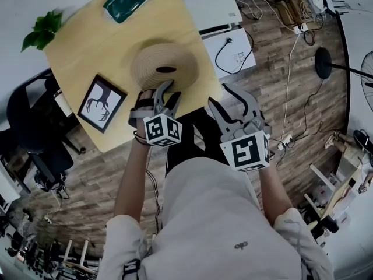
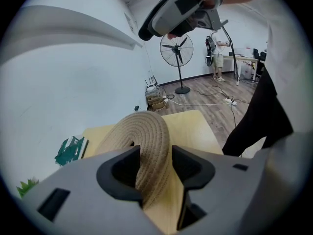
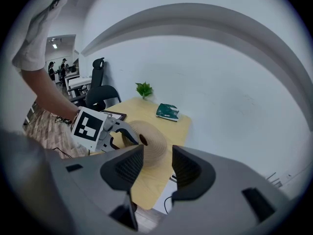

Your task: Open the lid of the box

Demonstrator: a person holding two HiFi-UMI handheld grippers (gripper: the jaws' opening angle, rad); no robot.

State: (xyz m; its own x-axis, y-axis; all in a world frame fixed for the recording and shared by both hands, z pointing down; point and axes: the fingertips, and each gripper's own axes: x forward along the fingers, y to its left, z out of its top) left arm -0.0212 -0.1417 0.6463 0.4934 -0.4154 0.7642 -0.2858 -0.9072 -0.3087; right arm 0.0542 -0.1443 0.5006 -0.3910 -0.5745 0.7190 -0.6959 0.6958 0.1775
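A round woven straw box lid [image 1: 163, 65] sits on the yellow table [image 1: 76, 57], with a dark hole in its top. My left gripper [image 1: 166, 95] is at the lid's near rim. In the left gripper view the woven lid [image 2: 142, 131] has its rim pinched between the two jaws of my left gripper [image 2: 155, 165], and it looks tipped up. My right gripper [image 1: 224, 98] hangs open off the table's near right corner, with nothing between its jaws. In the right gripper view that gripper [image 3: 157, 163] points at the lid [image 3: 154, 143] and the left gripper [image 3: 122, 133].
On the table lie a green packet [image 1: 127, 0] at the far end, a framed picture [image 1: 101, 104] at the left and a small plant [image 1: 42, 28]. White boxes with cables [image 1: 233, 51] stand on the floor right of the table. An office chair [image 1: 29, 121] is at the left.
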